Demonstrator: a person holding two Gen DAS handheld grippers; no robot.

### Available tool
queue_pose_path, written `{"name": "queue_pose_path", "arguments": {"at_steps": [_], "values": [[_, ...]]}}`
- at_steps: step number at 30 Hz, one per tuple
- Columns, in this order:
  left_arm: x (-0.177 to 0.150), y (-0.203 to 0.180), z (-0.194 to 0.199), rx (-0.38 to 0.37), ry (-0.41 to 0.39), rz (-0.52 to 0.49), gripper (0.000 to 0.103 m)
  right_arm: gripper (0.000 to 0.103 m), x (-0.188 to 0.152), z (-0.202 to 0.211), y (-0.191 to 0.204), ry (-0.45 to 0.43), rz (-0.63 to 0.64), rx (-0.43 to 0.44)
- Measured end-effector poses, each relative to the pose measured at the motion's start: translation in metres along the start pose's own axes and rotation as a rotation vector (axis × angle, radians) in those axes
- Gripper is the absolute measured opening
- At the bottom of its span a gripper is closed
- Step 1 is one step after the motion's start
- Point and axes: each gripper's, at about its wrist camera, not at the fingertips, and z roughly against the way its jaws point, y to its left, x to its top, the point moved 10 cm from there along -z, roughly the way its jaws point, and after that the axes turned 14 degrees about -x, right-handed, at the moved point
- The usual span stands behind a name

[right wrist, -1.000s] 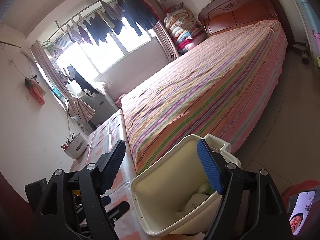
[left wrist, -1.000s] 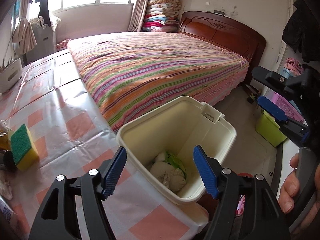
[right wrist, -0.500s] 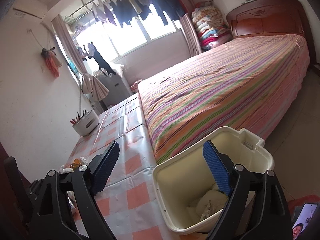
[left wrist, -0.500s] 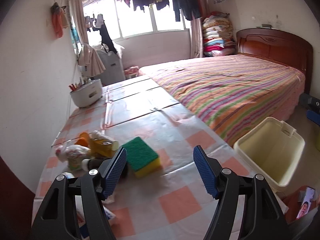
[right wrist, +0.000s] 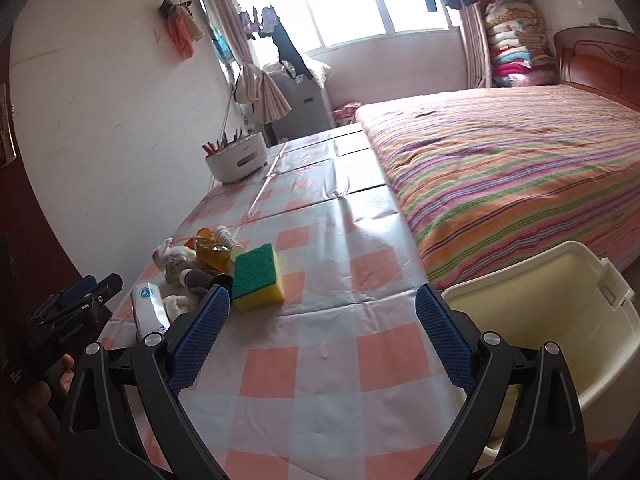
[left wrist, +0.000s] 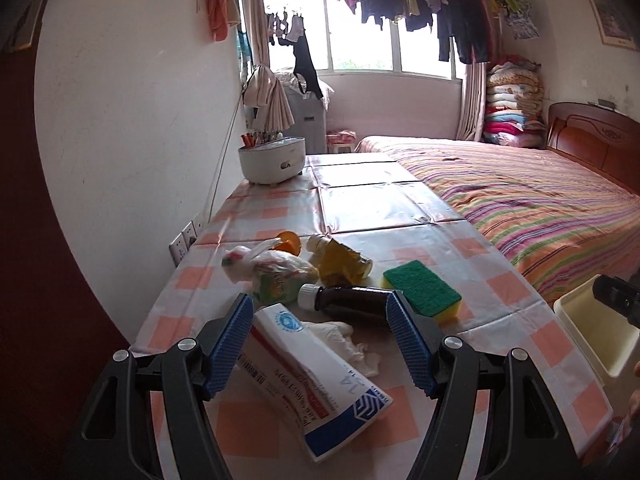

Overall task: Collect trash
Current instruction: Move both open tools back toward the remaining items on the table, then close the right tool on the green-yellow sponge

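A trash pile lies on the checked table (right wrist: 340,240): a white printed box (left wrist: 316,376), a crumpled tissue (left wrist: 340,340), a dark bottle (left wrist: 348,304), a yellow bottle (left wrist: 340,262), a bagged green pack (left wrist: 272,272) and a green-yellow sponge (left wrist: 420,292). My left gripper (left wrist: 320,344) hovers open above the box and tissue, its pads apart from them. My right gripper (right wrist: 322,340) is over bare tablecloth, its jaws opening with nothing between them. The sponge (right wrist: 258,278) lies just ahead of its left finger. A cream bin (right wrist: 560,312) stands at the table's right corner.
A white holder with pens (left wrist: 272,158) sits at the table's far end by the wall. A striped bed (right wrist: 520,168) runs along the table's right side. Wall sockets (left wrist: 184,240) are at the left edge. A hand holds the left gripper at the right wrist view's lower left.
Both views have swung left from the bin to the table, and the trash pile has come into sight. The right jaws have widened. The left jaws keep the same gap.
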Motion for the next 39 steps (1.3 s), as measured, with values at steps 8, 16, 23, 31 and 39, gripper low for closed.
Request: {"name": "queue_pose_path", "arguments": {"at_steps": [8,16,23,31,39], "values": [[-0.017,0.033,0.004,0.000,0.038,0.068,0.067,0.093,-0.020,-0.040,0.071,0.132,0.187,0.103],[-0.034,0.051,0.003,-0.062,0.085,0.149,0.067,0.093,-0.023,-0.075,0.106,0.209,0.329,0.144],[-0.039,0.052,0.000,-0.105,0.104,0.187,0.067,0.093,-0.034,-0.122,0.109,0.284,0.457,0.074],[-0.040,0.045,-0.006,-0.114,0.122,0.172,0.067,0.093,-0.033,-0.150,0.109,0.329,0.480,0.051],[-0.043,0.043,-0.008,-0.116,0.134,0.167,0.067,0.067,-0.037,-0.164,0.117,0.352,0.509,0.049]]}}
